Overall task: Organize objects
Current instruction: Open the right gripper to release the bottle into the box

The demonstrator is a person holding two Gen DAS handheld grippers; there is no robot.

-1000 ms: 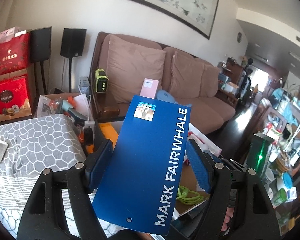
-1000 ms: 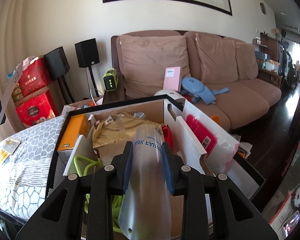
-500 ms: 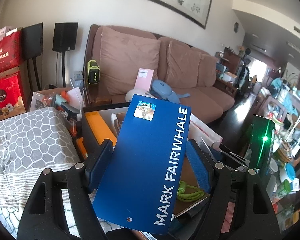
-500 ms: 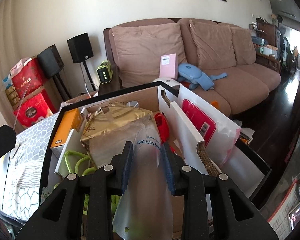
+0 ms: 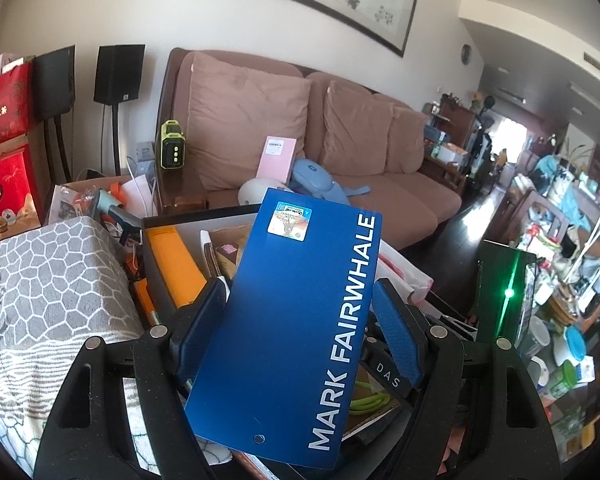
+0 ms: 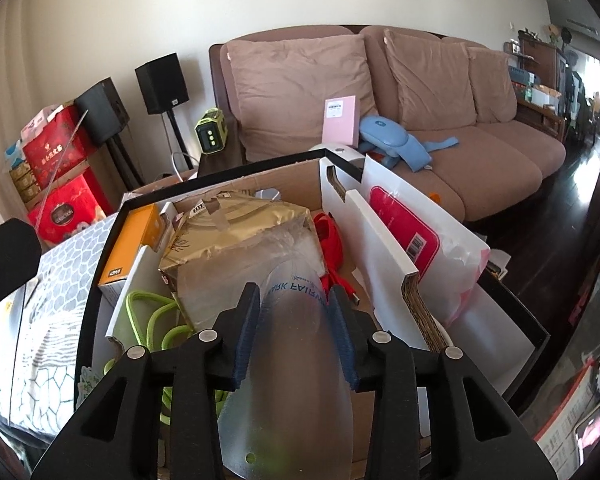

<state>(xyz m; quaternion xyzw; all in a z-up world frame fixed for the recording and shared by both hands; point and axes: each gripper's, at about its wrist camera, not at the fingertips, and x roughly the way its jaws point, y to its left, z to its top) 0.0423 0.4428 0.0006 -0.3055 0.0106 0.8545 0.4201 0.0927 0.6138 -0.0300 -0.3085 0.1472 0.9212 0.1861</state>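
Since a second ago the right fingers (image 6: 294, 330) have been opening around the clear sleeve (image 6: 288, 380), still touching it over the carton (image 6: 332, 176). The left fingers (image 5: 300, 330) pinch the blue box (image 5: 296, 316) above the carton's near edge.

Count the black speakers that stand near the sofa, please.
2. One black speaker stands on a stand just left of the sofa; the other speaker is further left, beside the red gift boxes. More may be hidden.
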